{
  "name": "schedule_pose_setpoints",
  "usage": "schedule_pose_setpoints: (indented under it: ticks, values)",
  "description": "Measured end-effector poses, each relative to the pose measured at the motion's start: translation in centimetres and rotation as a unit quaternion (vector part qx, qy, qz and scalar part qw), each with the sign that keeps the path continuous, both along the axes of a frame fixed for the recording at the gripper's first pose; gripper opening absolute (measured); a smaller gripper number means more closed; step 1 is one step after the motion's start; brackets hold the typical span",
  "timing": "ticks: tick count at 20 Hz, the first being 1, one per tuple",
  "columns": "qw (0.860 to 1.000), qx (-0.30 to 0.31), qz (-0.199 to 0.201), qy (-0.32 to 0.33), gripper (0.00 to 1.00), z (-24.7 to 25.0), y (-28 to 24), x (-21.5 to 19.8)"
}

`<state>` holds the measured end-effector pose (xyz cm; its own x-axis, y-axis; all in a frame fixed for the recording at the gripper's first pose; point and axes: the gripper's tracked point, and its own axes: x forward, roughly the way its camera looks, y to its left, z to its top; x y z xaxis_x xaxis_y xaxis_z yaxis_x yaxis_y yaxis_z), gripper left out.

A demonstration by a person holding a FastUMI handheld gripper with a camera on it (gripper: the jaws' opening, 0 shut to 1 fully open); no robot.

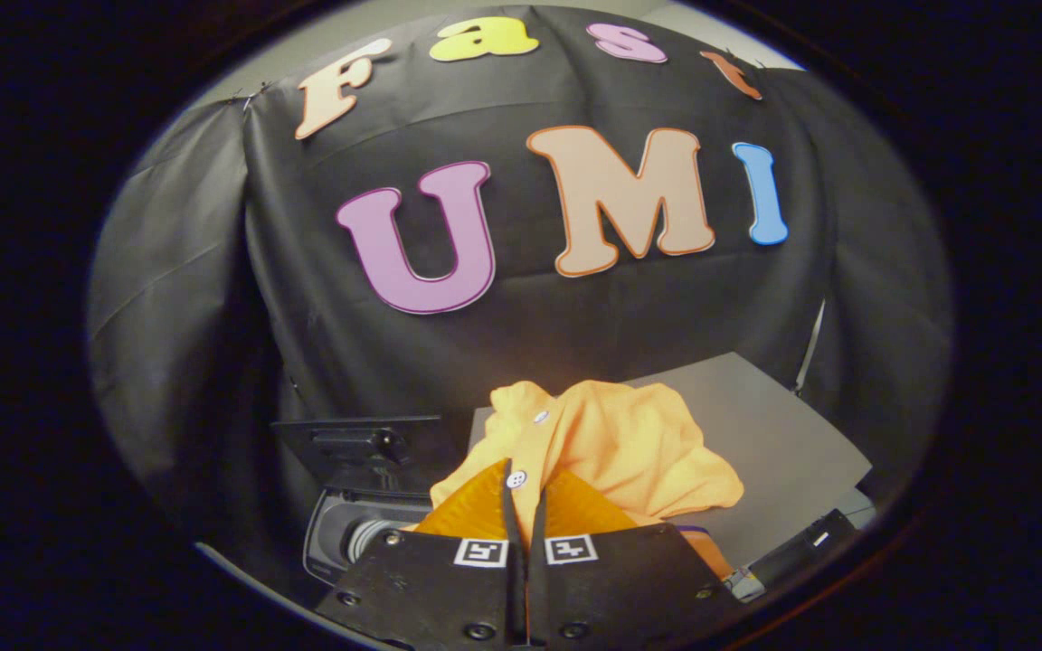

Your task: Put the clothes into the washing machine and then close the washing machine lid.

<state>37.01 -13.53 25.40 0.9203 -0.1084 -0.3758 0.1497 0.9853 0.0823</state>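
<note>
Black cloth hangs all around as the booth's wall (213,271), draped in folds, and in front of it lies a flat grey table top (774,434) that runs off to the right. At the bottom, the gripper (524,506) points forward with its two orange fingers (471,511) brought nearly together, only a thin dark slit showing between them. Each finger carries a small black-and-white square marker at its base, set on the black body of the gripper. An orange shirt (629,443) with white buttons is caught between the fingers: its buttoned edge runs straight down into the slit, one button sitting right at the fingertips, so both fingers press on the fabric. Beyond the fingers the rest of the shirt bunches up in a loose, rumpled heap, with its right-hand part spreading over the grey surface; whether it is lifted clear of the table or partly resting on it I cannot tell. To the left of the shirt and just below it stands the washing machine (349,533), grey with a round dark opening facing up. Its dark lid (358,448) is raised and stands upright behind the opening, against the black cloth. Near the right side of the gripper, a small dark object with a pale stripe (801,551) lies at the table's edge, too unclear to identify.
</note>
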Motion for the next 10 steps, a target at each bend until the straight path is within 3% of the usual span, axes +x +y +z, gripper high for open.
schedule_pose_setpoints:
  ticks: [10]
  values:
    - [0.996,0.007,0.091,0.024,0.01,-2.2,14.1,4.3]
